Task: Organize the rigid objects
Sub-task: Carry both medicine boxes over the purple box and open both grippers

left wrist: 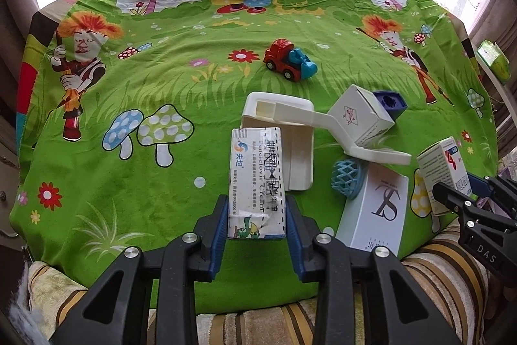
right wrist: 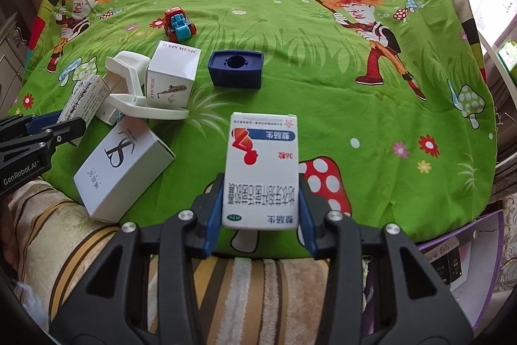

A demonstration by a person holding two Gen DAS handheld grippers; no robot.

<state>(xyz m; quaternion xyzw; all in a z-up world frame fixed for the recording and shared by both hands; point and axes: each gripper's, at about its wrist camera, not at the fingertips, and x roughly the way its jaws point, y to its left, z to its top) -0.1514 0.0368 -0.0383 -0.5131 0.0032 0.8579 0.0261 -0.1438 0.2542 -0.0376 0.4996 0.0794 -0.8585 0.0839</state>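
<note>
My left gripper (left wrist: 257, 206) is shut on the near end of a long white cream box (left wrist: 255, 177) with blue print, its blue pads pressing both sides. In the right wrist view the same left gripper (right wrist: 64, 125) and cream box (right wrist: 85, 97) sit at the left edge. My right gripper (right wrist: 261, 186) is shut on a white medicine box (right wrist: 261, 164) with a red figure and a blue band. That medicine box (left wrist: 442, 167) and the right gripper (left wrist: 452, 196) appear at the right in the left wrist view. Both boxes hang over the green cartoon cloth (left wrist: 129, 199).
On the cloth lie a red and blue toy car (left wrist: 289, 59), a white plastic holder (left wrist: 281, 115), a white cube box (left wrist: 358, 115), a dark blue block (right wrist: 236, 68), a blue lattice ball (left wrist: 347, 177) and a flat white box (right wrist: 119, 167). A striped cushion (right wrist: 252, 296) borders the near edge.
</note>
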